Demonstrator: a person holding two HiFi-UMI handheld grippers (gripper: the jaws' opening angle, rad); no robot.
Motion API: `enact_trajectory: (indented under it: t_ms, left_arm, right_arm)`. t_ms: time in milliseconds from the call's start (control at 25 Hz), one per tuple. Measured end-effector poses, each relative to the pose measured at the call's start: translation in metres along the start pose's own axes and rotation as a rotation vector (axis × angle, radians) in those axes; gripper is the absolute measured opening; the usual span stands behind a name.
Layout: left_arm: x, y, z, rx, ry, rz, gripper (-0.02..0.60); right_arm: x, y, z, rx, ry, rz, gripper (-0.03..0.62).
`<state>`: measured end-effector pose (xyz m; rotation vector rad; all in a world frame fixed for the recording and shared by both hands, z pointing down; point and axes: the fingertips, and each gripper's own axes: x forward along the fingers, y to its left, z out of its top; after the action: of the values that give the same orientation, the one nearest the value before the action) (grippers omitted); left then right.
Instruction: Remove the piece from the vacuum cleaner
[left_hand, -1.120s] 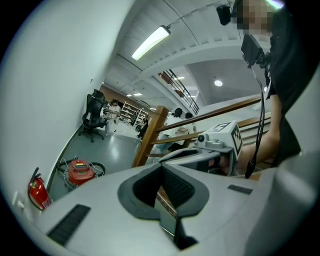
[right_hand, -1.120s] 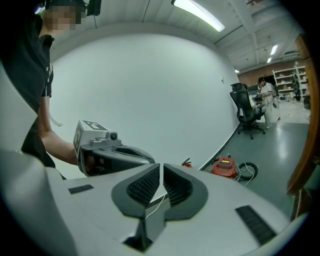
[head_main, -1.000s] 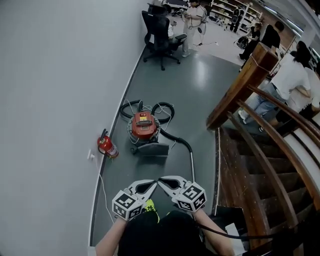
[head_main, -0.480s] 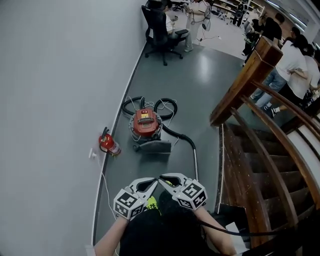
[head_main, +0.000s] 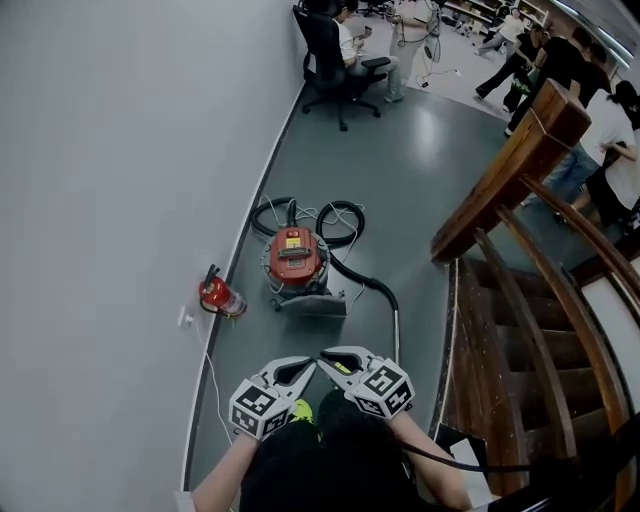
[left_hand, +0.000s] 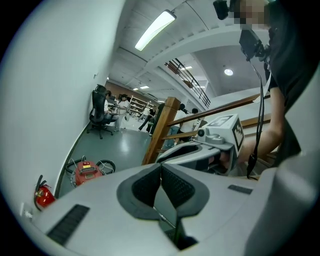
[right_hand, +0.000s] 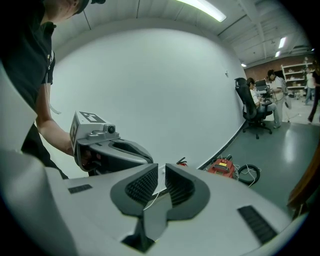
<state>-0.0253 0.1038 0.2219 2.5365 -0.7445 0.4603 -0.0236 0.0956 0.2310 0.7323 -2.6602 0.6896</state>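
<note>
Vacuum cleaner (head_main: 293, 256) on floor (head_main: 400, 180), hose (head_main: 375, 283) attached. Left gripper (head_main: 305, 367) closed, empty; right gripper (head_main: 328, 358) just opening slightly, empty.

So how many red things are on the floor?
2. The red vacuum cleaner stands out on the floor, and a red fire extinguisher is by the wall to its left. More could be hidden further off.

The head view looks steeply down from above the person onto the grey floor (head_main: 400, 180), well back from the red vacuum cleaner (head_main: 296, 255). Both gripper views sit low, looking along their jaws toward that same cleaner, distant and small.
</note>
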Motion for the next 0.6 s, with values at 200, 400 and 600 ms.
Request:
enact_trajectory:
  t_ms: [200, 400, 600]
  left_arm:
    - [0.031, 0.017, 0.012, -0.055, -0.005, 0.061, 0.009]
    - [0.055, 0.033, 0.024, -0.079, 0.011, 0.111, 0.009]
    - [0.072, 0.050, 0.033, -0.082, 0.003, 0.157, 0.009]
  right_arm:
    - [0.001, -0.038, 0.007, 0.000, 0.017, 0.035, 0.043]
    - [0.004, -0.067, 0.016, -0.002, 0.029, 0.075, 0.044]
    - [0.008, -0.086, 0.019, -0.028, 0.043, 0.113, 0.044]
